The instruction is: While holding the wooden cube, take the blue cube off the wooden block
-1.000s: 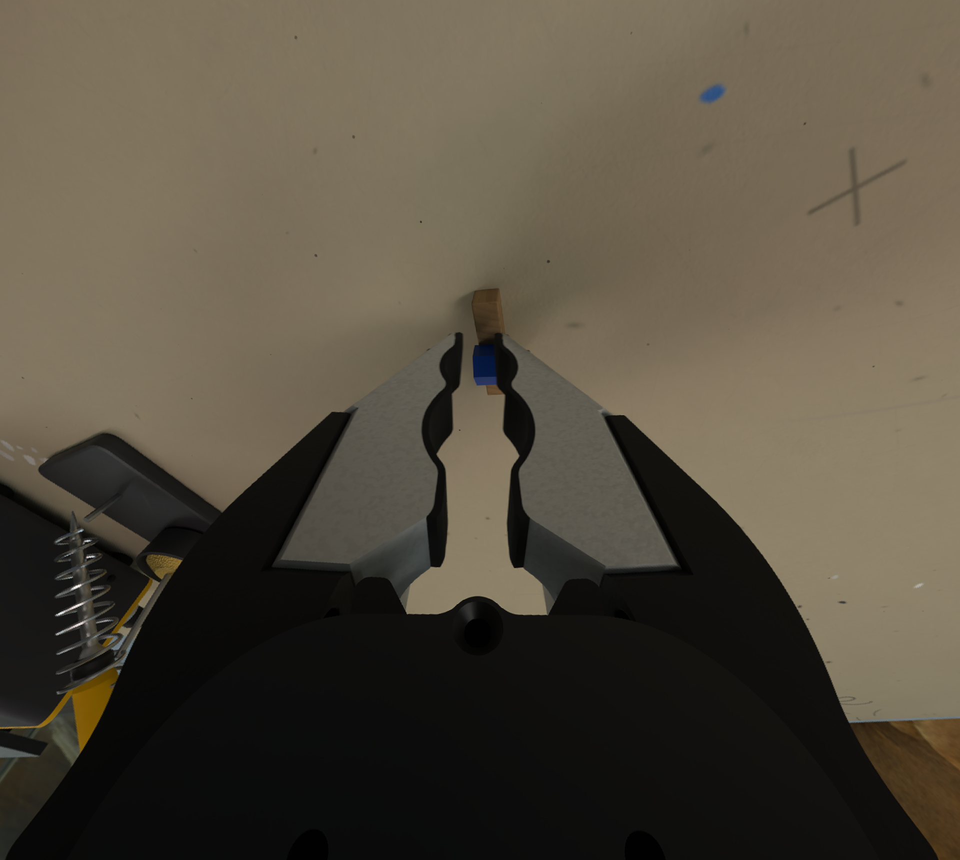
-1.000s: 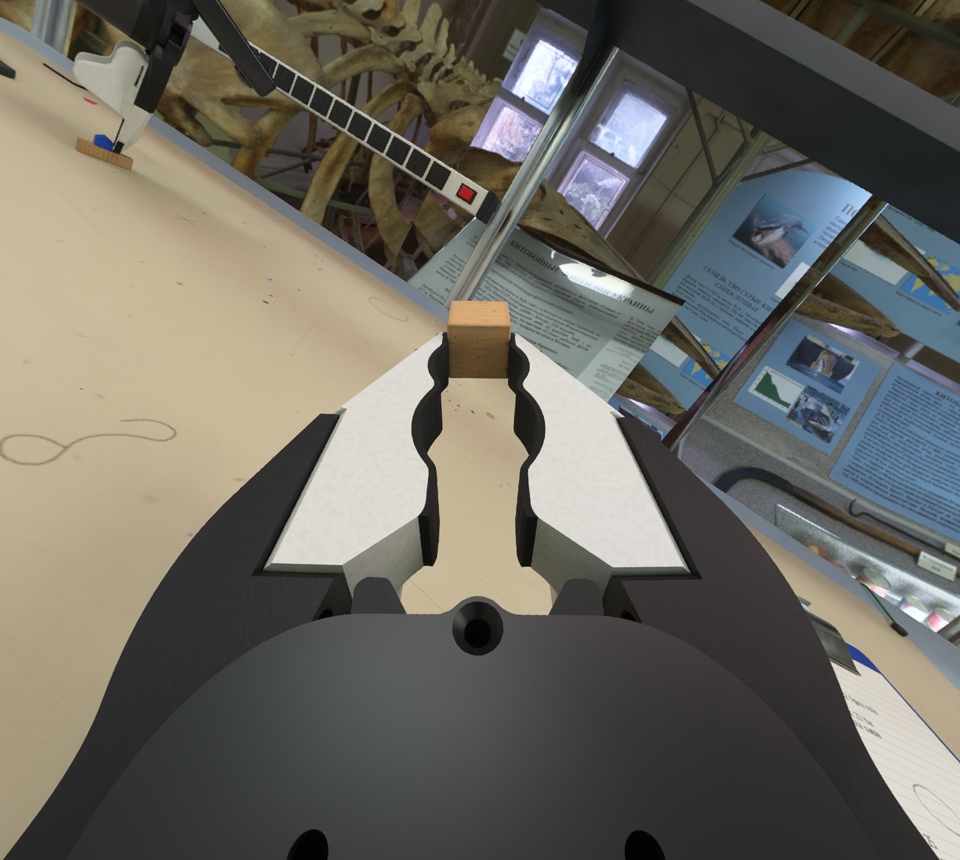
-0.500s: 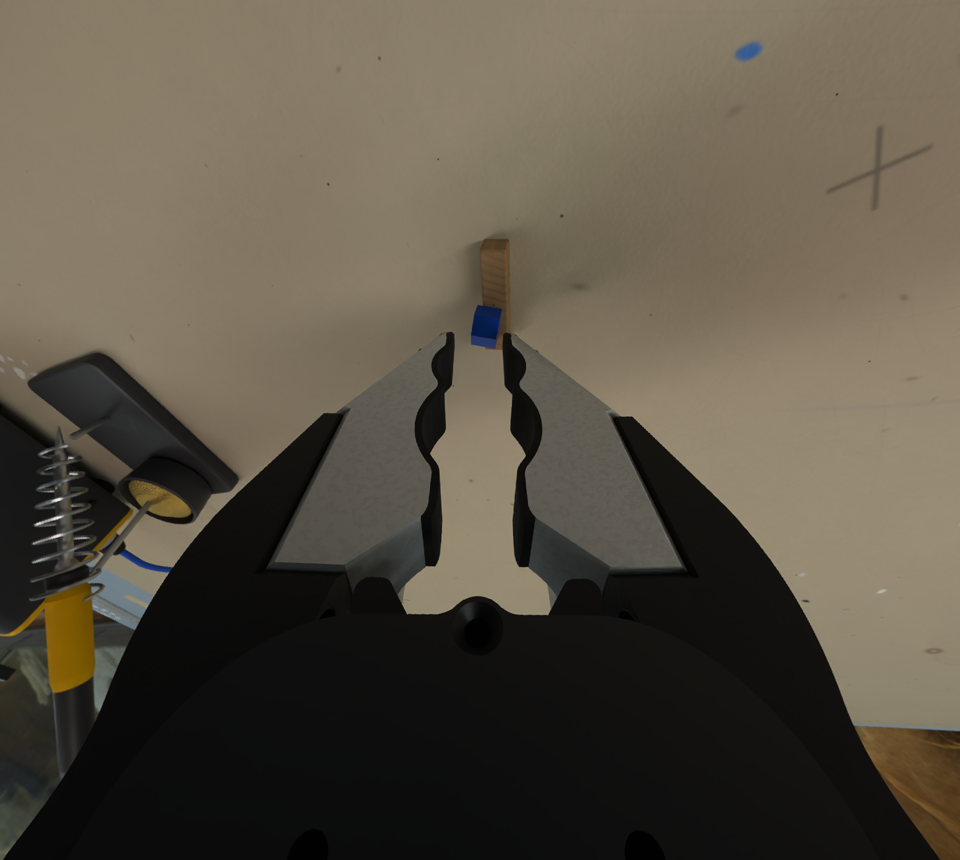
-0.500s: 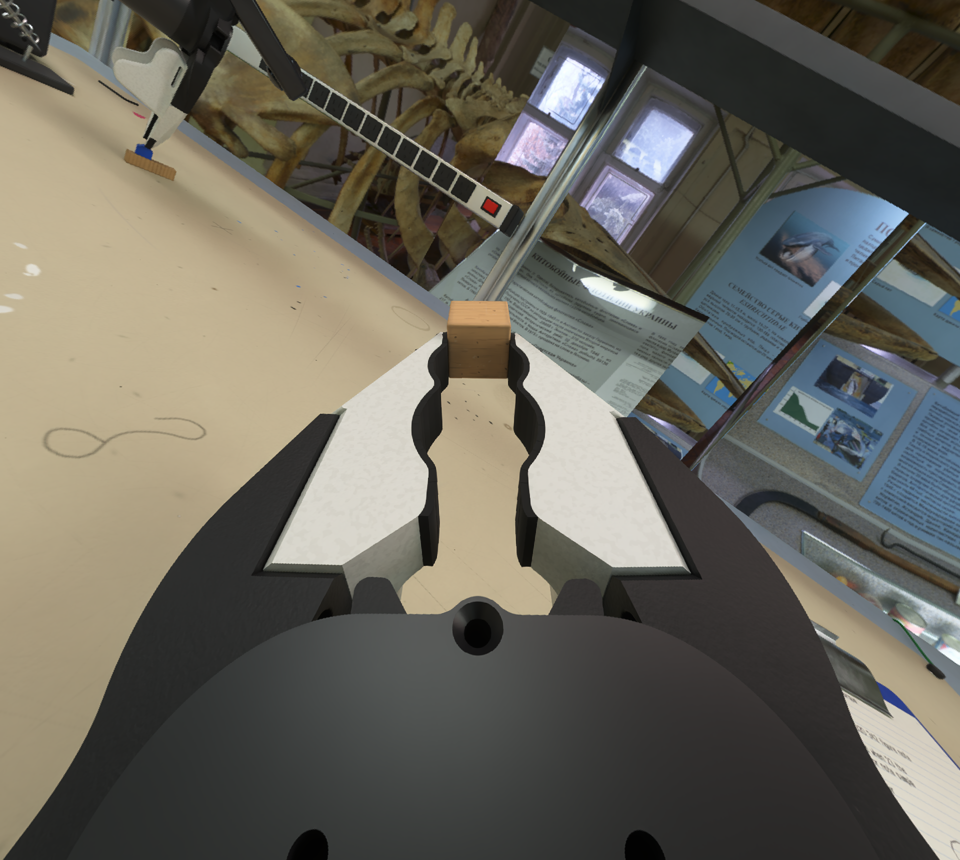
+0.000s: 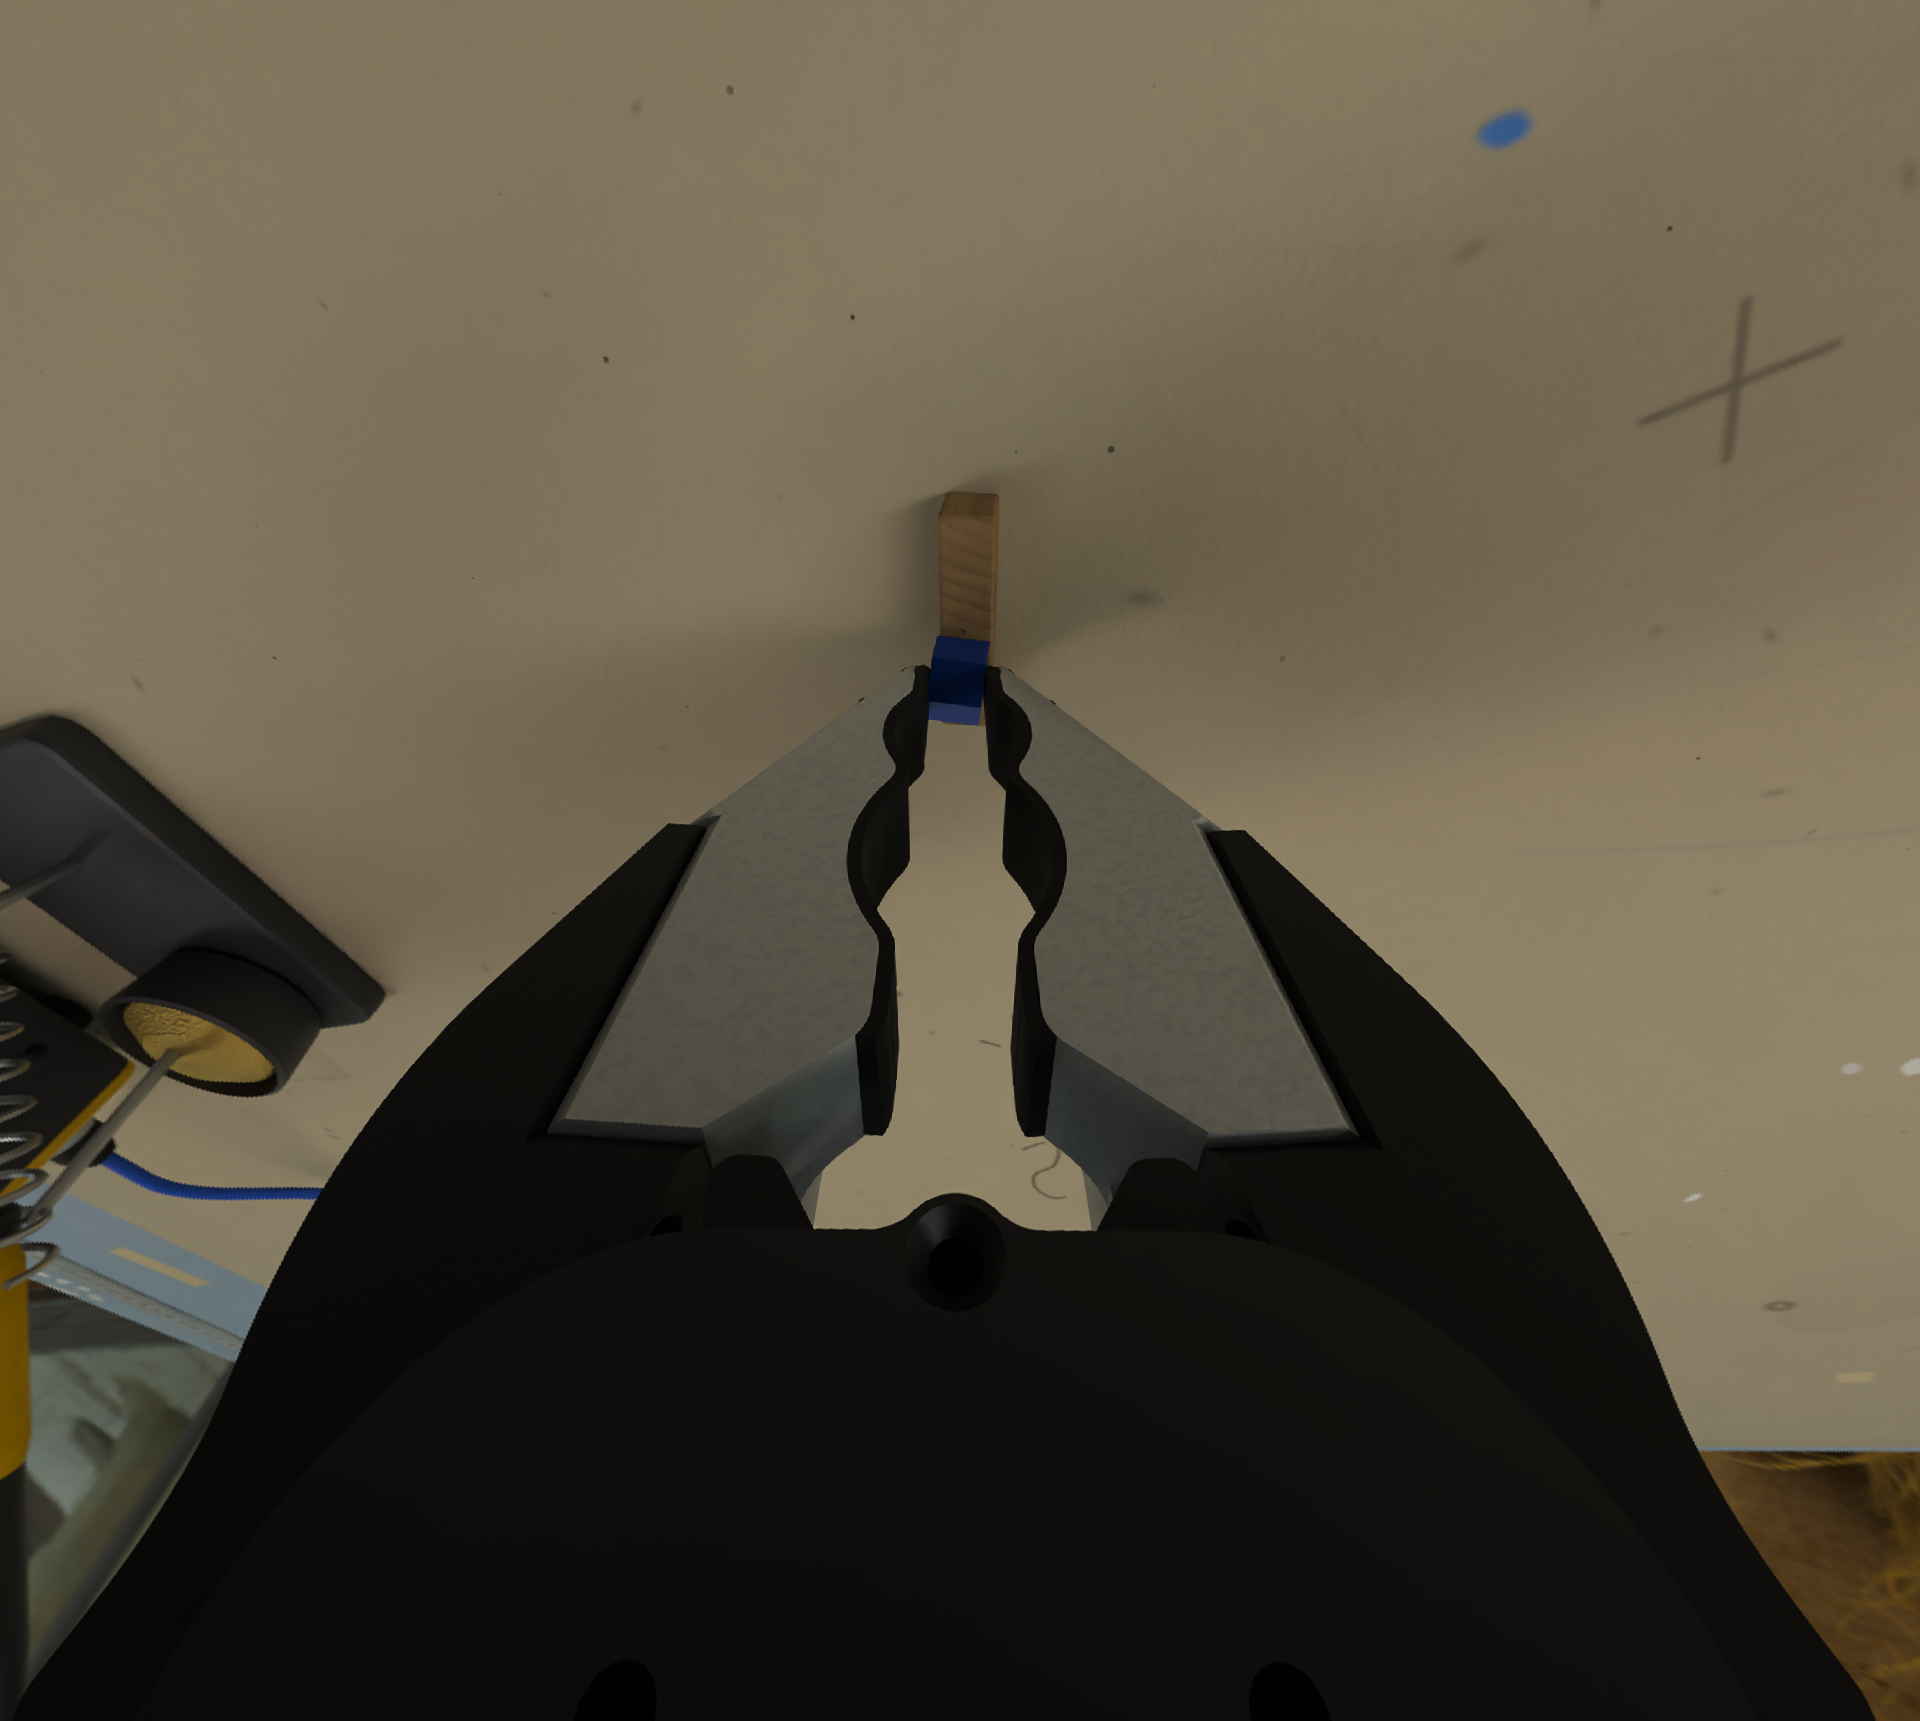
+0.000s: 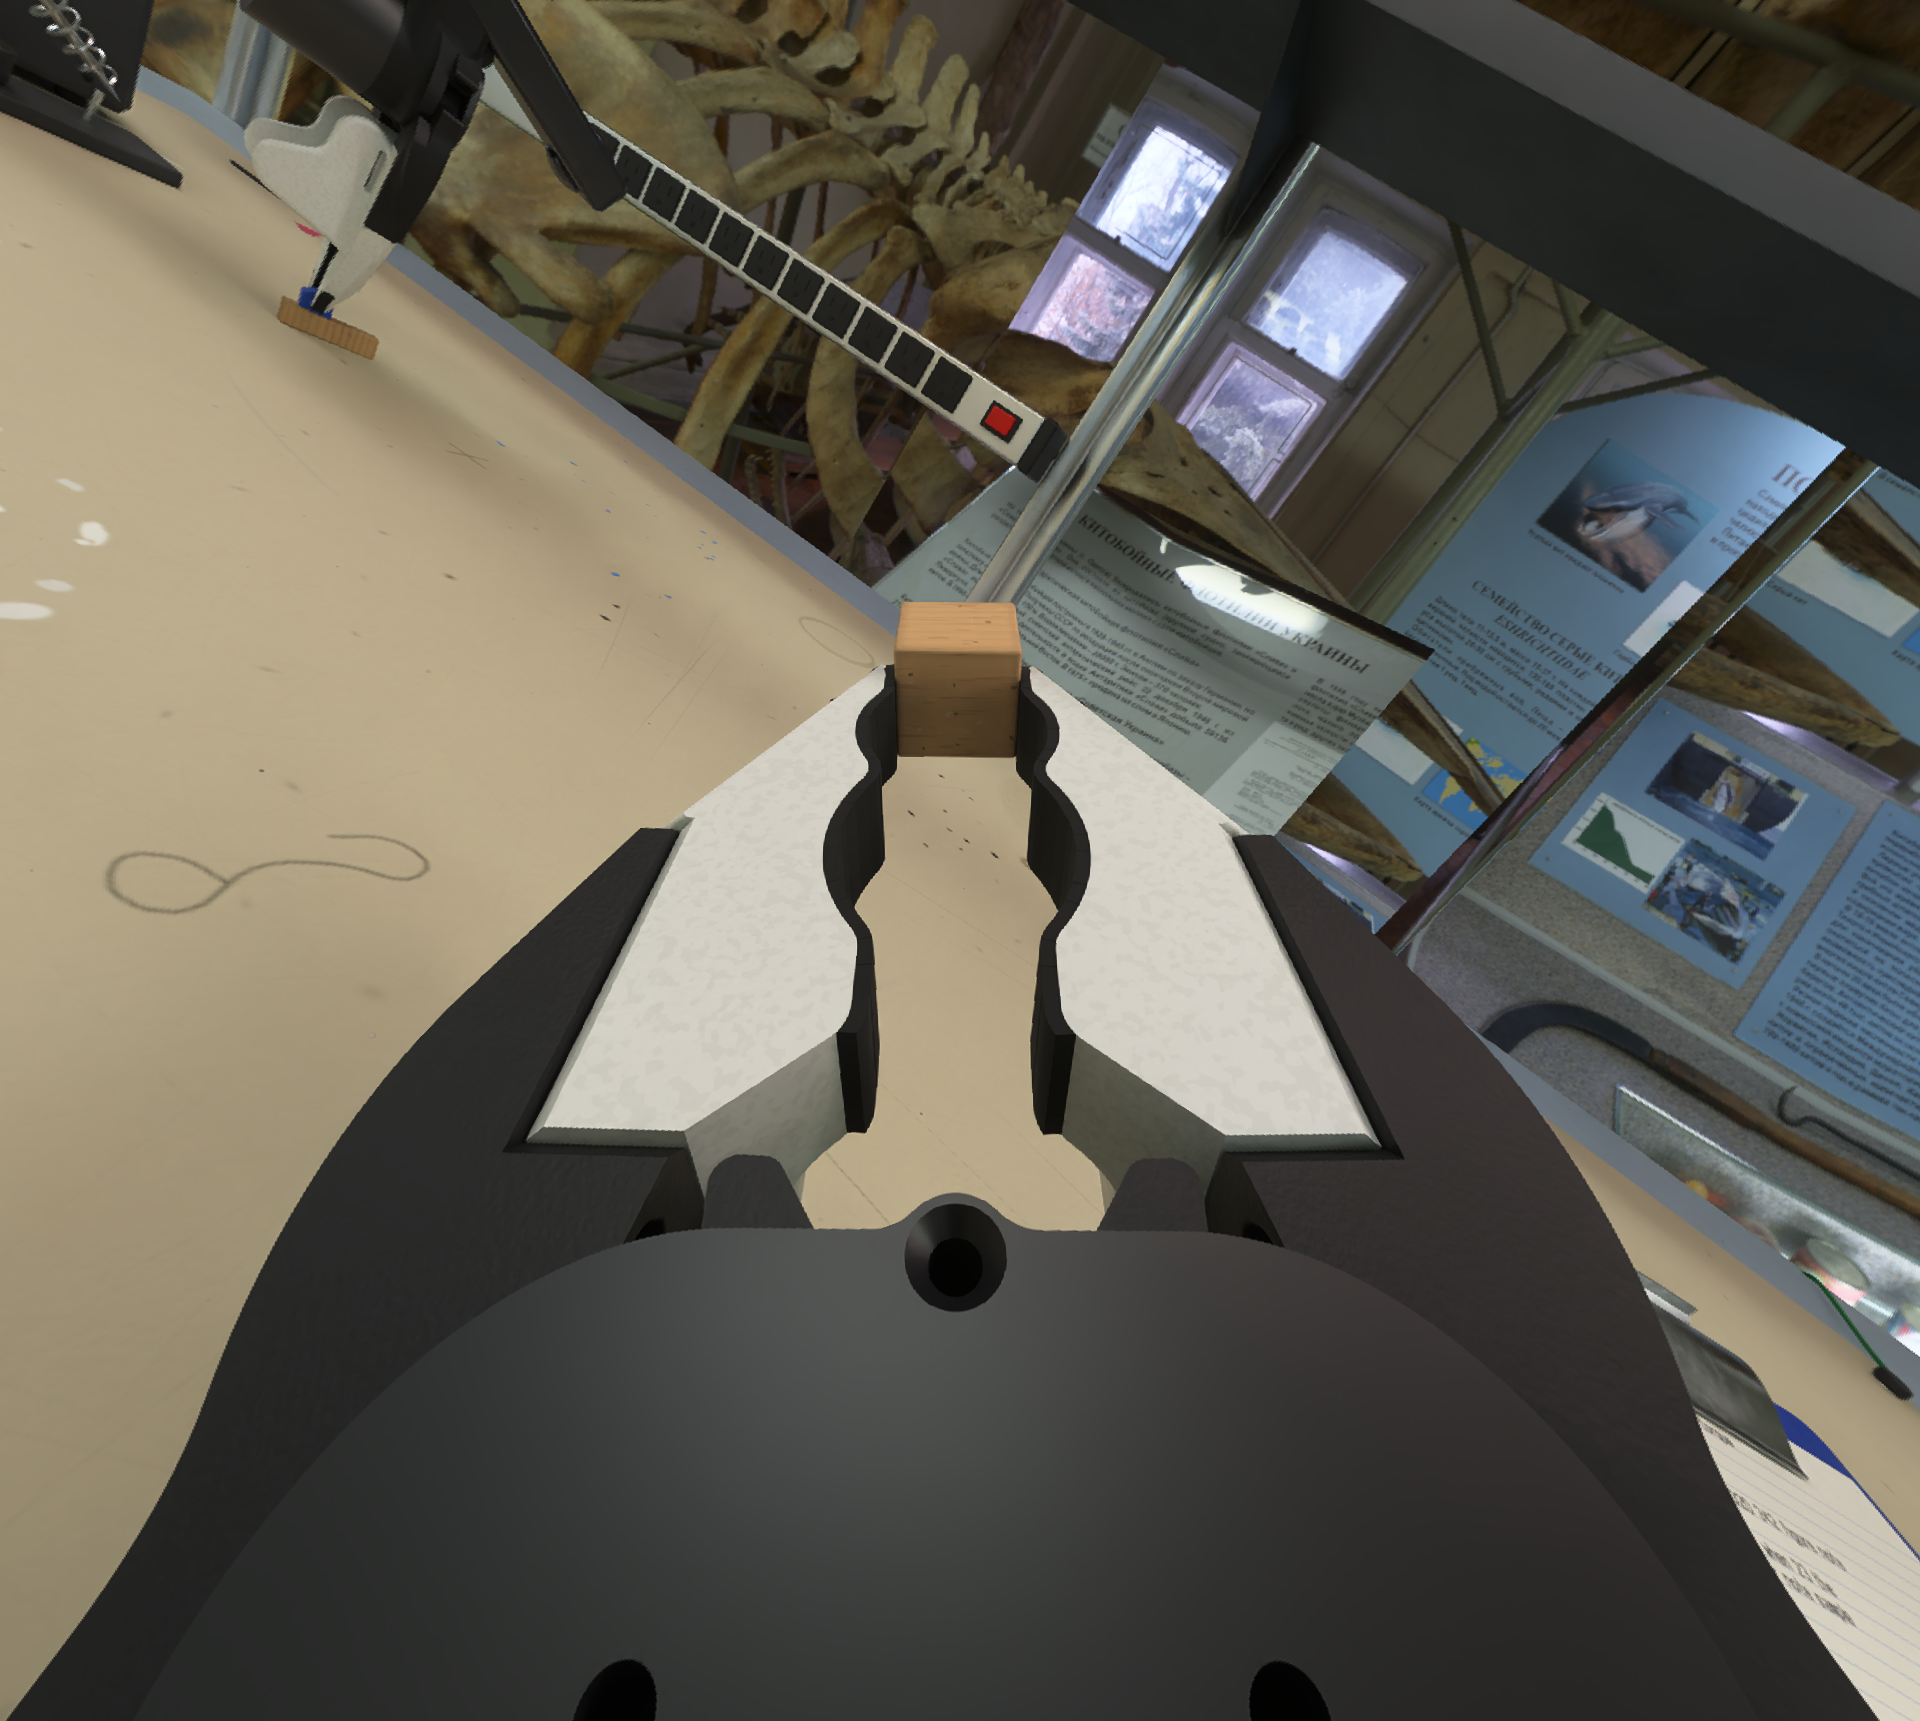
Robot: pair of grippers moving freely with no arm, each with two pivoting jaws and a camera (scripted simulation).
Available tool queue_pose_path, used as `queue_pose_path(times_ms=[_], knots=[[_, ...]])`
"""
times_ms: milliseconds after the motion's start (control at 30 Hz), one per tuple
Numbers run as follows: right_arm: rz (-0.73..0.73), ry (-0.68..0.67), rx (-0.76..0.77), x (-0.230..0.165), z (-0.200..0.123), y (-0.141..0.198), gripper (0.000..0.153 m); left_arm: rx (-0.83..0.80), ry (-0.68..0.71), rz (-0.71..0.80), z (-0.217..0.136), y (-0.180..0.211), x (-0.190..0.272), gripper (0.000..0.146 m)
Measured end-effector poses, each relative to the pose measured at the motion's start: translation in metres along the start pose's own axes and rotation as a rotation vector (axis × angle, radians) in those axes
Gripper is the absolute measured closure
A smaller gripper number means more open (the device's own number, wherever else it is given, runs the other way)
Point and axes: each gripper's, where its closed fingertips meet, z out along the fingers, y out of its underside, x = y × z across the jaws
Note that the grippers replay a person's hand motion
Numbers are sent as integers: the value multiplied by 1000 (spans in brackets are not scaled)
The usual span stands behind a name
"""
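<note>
Blue cube [image 5: 956, 682] sits on near end of wooden block [image 5: 968, 568], w/ left gripper [image 5: 954, 692] clamped on it for lift-off. Right gripper [image 6: 956, 703], well apart from block, grips wooden cube [image 6: 956, 679] as task requires.

Left wrist view dim and shadowed, right wrist view bright; both sharp, with wide-angle bending at edges.

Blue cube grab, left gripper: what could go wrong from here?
1. The left gripper pinches the blue cube only at its tips; it may slip on the lift.
2. The cube sits at the wooden block's near end, so the block may tip or drag.
3. The right gripper holds the wooden cube at its tips too.
</note>
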Motion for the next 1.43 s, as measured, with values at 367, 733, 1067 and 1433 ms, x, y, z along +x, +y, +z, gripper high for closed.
queue_pose_path(times_ms=[367, 733, 1067, 1433], knots=[[25, -64, 38, -10, 1, -5, 131, 142, -25, 73, -35, 3, 13, 136], [37, -187, 127, -32, -2, -19, 131, 494, 375, 524, -119, 79, 279, 136], [39, -195, 170, -26, -9, -23, 131, 332, 529, 737, -49, 104, 445, 136], [3, -161, 123, -12, -10, -7, 131, 262, 397, 711, -33, 79, 464, 136]])
